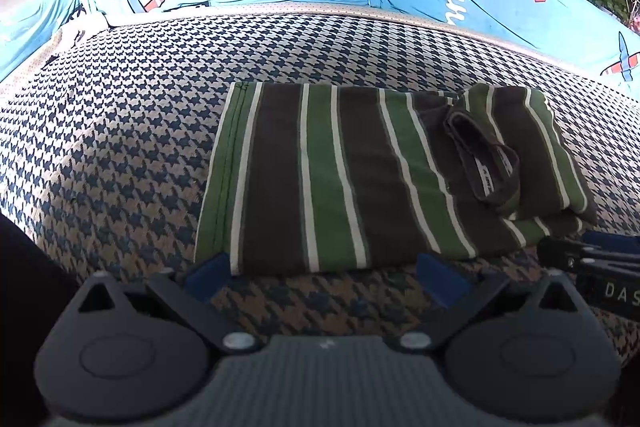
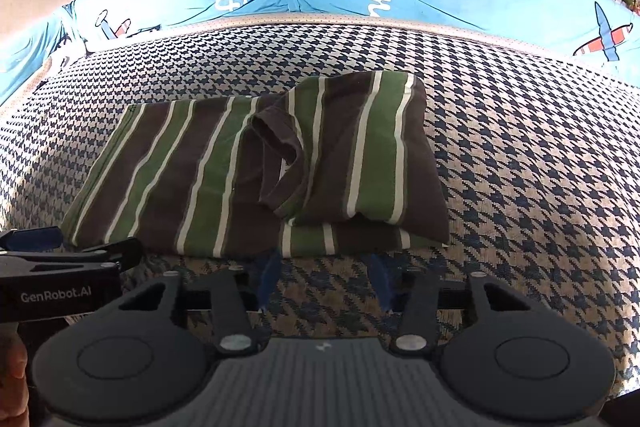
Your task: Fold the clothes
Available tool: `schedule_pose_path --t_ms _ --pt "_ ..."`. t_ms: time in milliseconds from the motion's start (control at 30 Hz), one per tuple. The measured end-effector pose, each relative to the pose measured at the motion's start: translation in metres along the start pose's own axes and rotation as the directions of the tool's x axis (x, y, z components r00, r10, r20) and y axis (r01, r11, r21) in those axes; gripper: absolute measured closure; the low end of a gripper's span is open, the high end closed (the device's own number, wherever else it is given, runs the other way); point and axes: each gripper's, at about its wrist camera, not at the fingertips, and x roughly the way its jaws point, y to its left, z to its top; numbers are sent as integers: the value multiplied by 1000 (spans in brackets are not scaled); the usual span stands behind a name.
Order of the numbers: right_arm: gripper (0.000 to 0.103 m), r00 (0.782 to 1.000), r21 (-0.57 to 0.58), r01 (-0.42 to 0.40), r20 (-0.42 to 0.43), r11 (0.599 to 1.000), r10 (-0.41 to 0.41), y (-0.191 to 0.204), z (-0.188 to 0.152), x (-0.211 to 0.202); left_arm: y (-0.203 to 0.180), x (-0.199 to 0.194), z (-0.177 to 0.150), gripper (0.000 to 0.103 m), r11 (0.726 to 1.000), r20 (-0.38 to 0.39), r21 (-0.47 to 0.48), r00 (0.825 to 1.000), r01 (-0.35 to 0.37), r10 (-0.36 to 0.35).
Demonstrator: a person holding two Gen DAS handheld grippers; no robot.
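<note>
the striped shirt point(image 1: 344, 175), folded flat on the checked sofa seat point(image 1: 120, 131), looks light, soft and floppy, so i'd pinch its near edge through all layers, with the left claw point(image 1: 324, 273) and right claw point(image 2: 326, 277) both spread, empty, just short of it.

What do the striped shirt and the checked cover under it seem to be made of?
Striped shirt: soft matte knit, probably cotton jersey; it drapes limply, with a stitched hem and a ribbed collar.
Checked cover: thicker woven fabric, perhaps upholstery cloth; the houndstooth pattern looks woven in and coarse-textured. The fibre cannot be told.
</note>
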Motion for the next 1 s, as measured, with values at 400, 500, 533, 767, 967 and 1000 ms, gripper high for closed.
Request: schedule_pose_path --t_ms 400,500,533,767,967,1000 --pt "53 1000 15 13 10 1000 -13 -7 6 -3 3 -1 2 0 1000 16 -4 1000 -14 14" --pt "52 1000 80 11 27 997 -13 -22 12 -7 9 1 3 0 999 21 -18 999 -29 29" --pt "52 999 106 10 30 994 -13 -29 13 -8 11 2 4 0 999 21 -24 999 -29 29" --pt "51 998 222 9 57 975 -22 -54 17 -11 25 7 9 0 997 23 -63 999 -35 37" --pt "51 990 142 -103 106 984 89 -35 22 -11 46 13 18 0 993 25 -108 998 -58 61" --pt "51 988 130 -121 108 984 107 -31 24 -10 50 15 20 0 991 26 -114 997 -64 68"
